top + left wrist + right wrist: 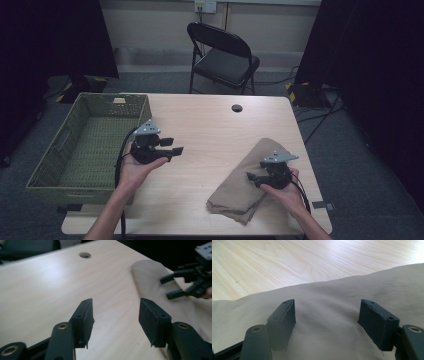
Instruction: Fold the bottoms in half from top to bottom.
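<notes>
While both grippers gape empty, tan cloth (248,177) lies on the wooden table (215,125).

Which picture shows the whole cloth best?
The high view: the folded cloth lies whole on the table, under the right gripper. The right gripper view gives a close patch of it; the left gripper view, a blurred end.
</notes>
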A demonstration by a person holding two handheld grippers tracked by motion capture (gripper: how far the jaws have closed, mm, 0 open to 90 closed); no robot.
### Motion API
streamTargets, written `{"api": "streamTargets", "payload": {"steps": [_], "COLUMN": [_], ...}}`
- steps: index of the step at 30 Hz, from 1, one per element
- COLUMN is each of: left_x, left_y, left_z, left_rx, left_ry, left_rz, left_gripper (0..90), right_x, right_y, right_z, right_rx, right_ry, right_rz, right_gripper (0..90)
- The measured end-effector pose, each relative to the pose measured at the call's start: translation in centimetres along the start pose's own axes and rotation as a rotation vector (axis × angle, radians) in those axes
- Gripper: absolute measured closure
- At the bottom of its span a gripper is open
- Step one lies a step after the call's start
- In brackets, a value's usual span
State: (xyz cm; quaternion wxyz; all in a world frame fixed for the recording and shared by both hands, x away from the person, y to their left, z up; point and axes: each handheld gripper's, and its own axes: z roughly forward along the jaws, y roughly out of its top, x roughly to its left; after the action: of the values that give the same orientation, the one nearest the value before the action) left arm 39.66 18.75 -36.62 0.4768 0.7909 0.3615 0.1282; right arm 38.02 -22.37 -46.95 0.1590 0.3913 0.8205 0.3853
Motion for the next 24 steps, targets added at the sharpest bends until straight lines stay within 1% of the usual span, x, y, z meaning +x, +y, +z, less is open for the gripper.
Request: {"api": "streamTargets", "payload": {"steps": [2,3,4,5,6,7,8,9,10,11,12,13,14,16,18,19,20,22,24], "left_x": [0.8,1.2,1.4,2.0,2.3,2.3,3.1,3.6,4.0,4.4,4.8,5.3,5.6,6.1,6.5,6.7,6.9,7.1,7.4], "left_y": [0.1,0.2,0.2,0.1,0.0,0.0,-0.4,-0.7,-0.9,-1.2,-1.5,-1.8,-2.0,-2.5,-2.8,-2.9,-3.0,-3.1,-3.2], "left_z": [-0.4,-0.7,-1.0,-1.6,-2.0,-2.0,-2.8,-3.4,-3.7,-4.0,-4.3,-4.4,-4.5,-4.4,-4.1,-4.0,-3.8,-3.4,-2.9], "left_rx": [-0.012,0.002,-0.001,-0.014,-0.021,-0.021,-0.009,-0.018,-0.021,-0.020,-0.011,-0.002,0.010,0.038,0.057,0.063,0.070,0.095,0.117], "left_ry": [-0.009,0.020,0.035,0.037,0.044,0.044,0.082,0.101,0.105,0.129,0.161,0.182,0.189,0.240,0.295,0.297,0.280,0.310,0.312], "left_rz": [-0.008,-0.009,-0.012,-0.034,-0.047,-0.047,-0.055,-0.065,-0.078,-0.087,-0.089,-0.102,-0.106,-0.119,-0.116,-0.126,-0.142,-0.132,-0.151], "left_gripper": [49.3,49.6,49.0,49.1,49.7,49.8,49.6,49.6,49.8,49.9,49.8,49.4,49.2,48.9,47.4,47.3,47.1,46.7,45.1], "right_x": [0.0,-0.1,-0.2,-0.2,-0.2,-0.3,-0.2,-0.2,-0.2,-0.2,-0.2,-0.2,-0.1,-0.1,-0.1,-0.1,-0.1,-0.1,-0.1], "right_y": [0.0,0.0,-0.1,-0.2,-0.3,-0.3,-0.4,-0.4,-0.4,-0.4,-0.5,-0.5,-0.5,-0.5,-0.5,-0.5,-0.5,-0.5,-0.5], "right_z": [0.2,0.4,0.5,0.7,0.8,0.9,0.9,0.9,1.0,1.0,1.1,1.1,1.1,1.1,1.1,1.1,1.2,1.2,1.2], "right_rx": [0.004,0.009,0.016,0.023,0.036,0.038,0.038,0.038,0.041,0.041,0.043,0.043,0.043,0.044,0.043,0.042,0.042,0.043,0.041], "right_ry": [0.004,0.003,0.006,0.010,0.010,0.010,0.009,0.008,0.006,0.005,0.003,0.003,0.003,0.002,0.003,0.002,0.001,0.000,0.004], "right_rz": [-0.008,-0.011,-0.008,-0.006,-0.010,-0.015,-0.016,-0.017,-0.020,-0.021,-0.021,-0.020,-0.021,-0.019,-0.022,-0.022,-0.026,-0.028,-0.028], "right_gripper": [28.3,27.9,27.4,27.2,27.1,27.1,27.1,27.1,27.0,27.0,27.0,27.0,27.0,27.0,27.1,27.1,27.1,27.1,27.1]}}
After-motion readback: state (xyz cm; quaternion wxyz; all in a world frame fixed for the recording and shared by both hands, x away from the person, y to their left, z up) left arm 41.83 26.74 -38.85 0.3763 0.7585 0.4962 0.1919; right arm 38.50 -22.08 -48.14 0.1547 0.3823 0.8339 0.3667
